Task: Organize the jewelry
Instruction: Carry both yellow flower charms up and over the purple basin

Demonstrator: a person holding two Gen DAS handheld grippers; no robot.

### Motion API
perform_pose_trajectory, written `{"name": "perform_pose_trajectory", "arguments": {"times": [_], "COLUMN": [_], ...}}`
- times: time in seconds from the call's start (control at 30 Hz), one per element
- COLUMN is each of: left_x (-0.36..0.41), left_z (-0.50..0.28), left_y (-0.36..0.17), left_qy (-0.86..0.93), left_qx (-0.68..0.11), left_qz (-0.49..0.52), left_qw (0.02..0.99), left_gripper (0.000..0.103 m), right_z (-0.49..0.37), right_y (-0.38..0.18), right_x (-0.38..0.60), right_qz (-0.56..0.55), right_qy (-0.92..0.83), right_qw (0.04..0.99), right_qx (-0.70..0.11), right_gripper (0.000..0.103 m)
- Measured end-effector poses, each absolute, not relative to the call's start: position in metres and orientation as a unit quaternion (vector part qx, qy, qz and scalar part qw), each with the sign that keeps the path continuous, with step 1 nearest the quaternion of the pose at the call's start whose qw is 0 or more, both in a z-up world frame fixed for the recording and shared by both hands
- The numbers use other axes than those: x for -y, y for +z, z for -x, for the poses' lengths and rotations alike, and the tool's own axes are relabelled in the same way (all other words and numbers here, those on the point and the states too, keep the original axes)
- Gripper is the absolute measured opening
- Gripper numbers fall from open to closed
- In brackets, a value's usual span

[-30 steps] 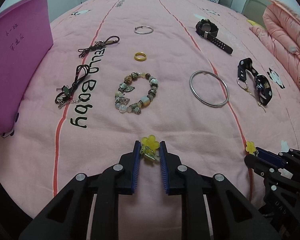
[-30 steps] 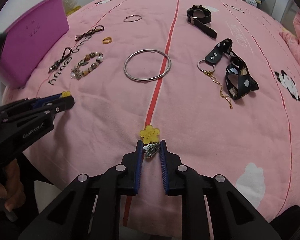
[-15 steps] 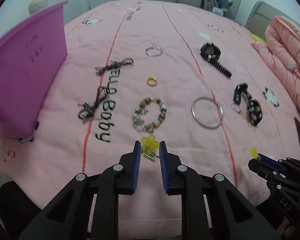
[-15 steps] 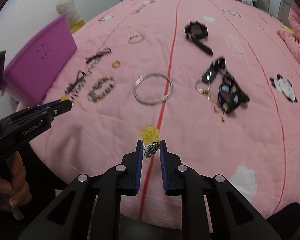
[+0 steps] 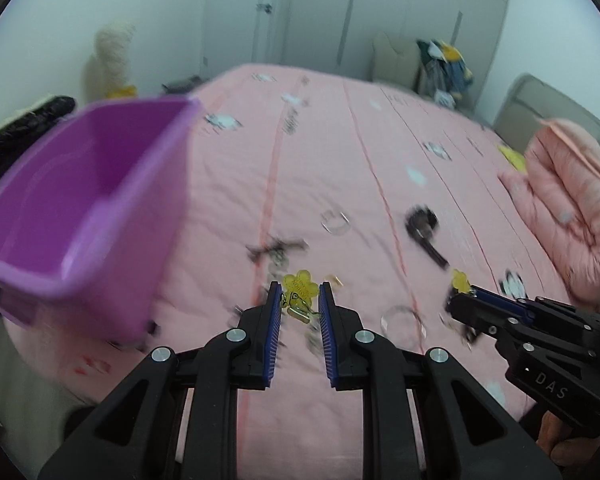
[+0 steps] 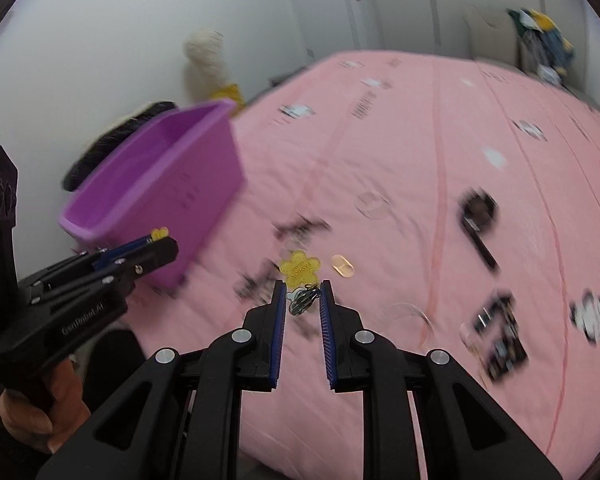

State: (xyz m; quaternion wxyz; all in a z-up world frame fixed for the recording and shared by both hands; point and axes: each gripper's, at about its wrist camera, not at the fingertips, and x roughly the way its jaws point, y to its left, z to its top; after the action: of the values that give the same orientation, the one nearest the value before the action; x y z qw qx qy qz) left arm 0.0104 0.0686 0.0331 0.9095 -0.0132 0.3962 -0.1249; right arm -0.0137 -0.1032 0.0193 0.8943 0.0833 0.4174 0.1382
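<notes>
My left gripper is shut on a yellow flower charm with a small gold clasp, held up above the pink bed. My right gripper is shut on a second yellow flower charm with a silver pendant. Each gripper shows in the other's view: the right gripper at the right, the left gripper at the left. An open purple bin stands on the bed's left side, and the purple bin is just beyond the left gripper's tips. The picture is blurred.
Other jewelry lies on the bedspread: a black watch, dark cords, a small silver ring, a large bangle, a gold ring, a black patterned strap. A folded pink quilt is at the right.
Both grippers have risen from the bed, each still holding its flower charm. The views have tilted up, so the purple bin's inside and the room's walls now show.
</notes>
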Motion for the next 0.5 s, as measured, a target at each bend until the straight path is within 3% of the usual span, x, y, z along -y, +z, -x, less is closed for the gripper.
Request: {"name": "perform_pose_trajectory", "arguments": {"times": [0.27,0.5], "left_x": [-0.162,-0.247], "left_z": [-0.056,-0.096], "left_y": [0.078,0.08], "left_qy": [-0.028,0.065], "left_qx": [-0.366,-0.371], "left_qz": [0.037,0.047], "left_qw": [0.929,0.925], "left_gripper": [0.019,0.019], "right_z": [-0.061,-0.123], "right_y": [0.075,0.088], "right_x": [0.007,-0.079], "right_qz": [-0.06,-0.05], "right_qy": [0.238,0.302], "right_qw": [0.895,0.874], "right_qx": [-0.373,-0.377], "right_gripper": [0.017,0.017]}}
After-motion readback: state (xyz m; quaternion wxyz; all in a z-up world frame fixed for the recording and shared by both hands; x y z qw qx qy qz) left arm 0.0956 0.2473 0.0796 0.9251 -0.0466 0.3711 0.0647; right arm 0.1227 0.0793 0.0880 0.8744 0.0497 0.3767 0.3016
